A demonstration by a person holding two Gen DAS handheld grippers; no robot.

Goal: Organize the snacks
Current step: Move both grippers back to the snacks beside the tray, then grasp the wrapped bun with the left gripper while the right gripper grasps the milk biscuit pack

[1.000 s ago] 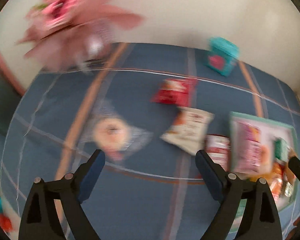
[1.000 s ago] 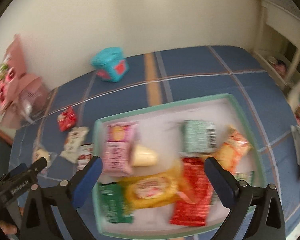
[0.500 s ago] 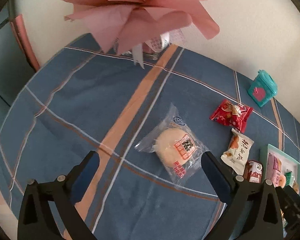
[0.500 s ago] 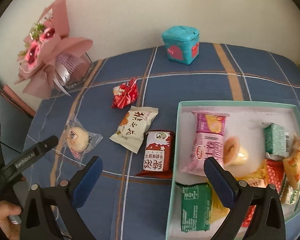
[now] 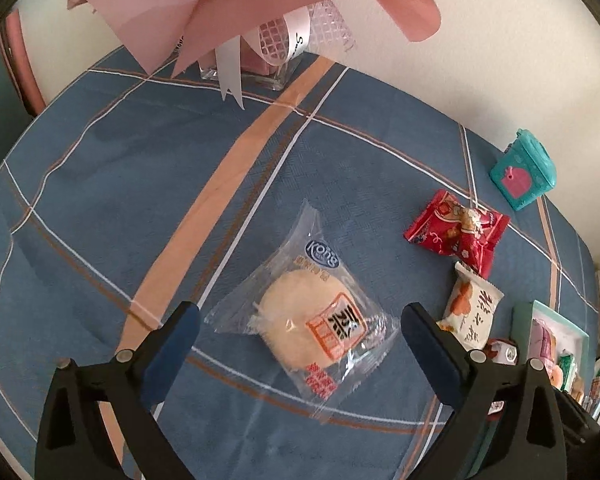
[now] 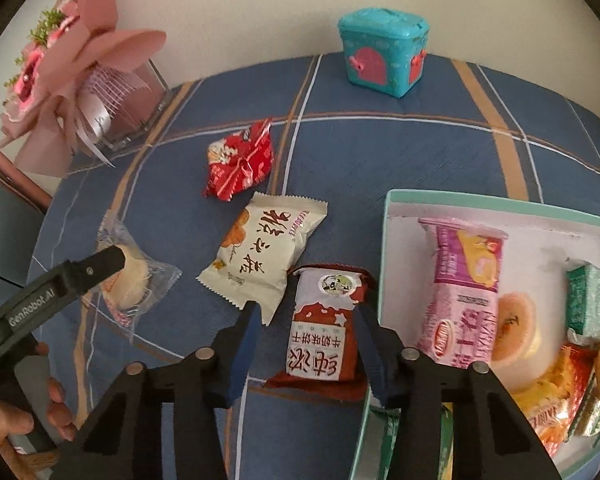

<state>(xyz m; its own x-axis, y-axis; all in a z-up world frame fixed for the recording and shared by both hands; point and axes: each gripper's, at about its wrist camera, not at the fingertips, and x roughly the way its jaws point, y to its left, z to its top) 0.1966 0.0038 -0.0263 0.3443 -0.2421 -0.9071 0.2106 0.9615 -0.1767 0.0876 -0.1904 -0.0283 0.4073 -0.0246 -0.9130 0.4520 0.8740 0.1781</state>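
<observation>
A clear packet with a round pale pastry (image 5: 300, 324) lies on the blue checked cloth. My left gripper (image 5: 300, 316) hangs over it, open wide, one finger on each side and clear of the wrapper. A dark red packet with a white label (image 6: 324, 332) lies just left of the mint-rimmed tray (image 6: 396, 208). My right gripper (image 6: 309, 314) straddles this packet and its jaws are closing. The right pad is at the wrapper's edge and a gap shows on the left. A red packet (image 6: 240, 164) and a white packet (image 6: 264, 256) lie beyond it.
The tray holds several snacks, among them a pink packet (image 6: 460, 288). A teal box (image 6: 382, 60) stands at the back by the wall. A pink bouquet (image 6: 60, 80) in a glass vase stands at the back left. A person's hand (image 6: 40, 412) holds the left gripper.
Both grippers swung left and came lower. The pastry now lies between the left fingers. The right jaws have narrowed around the dark red packet.
</observation>
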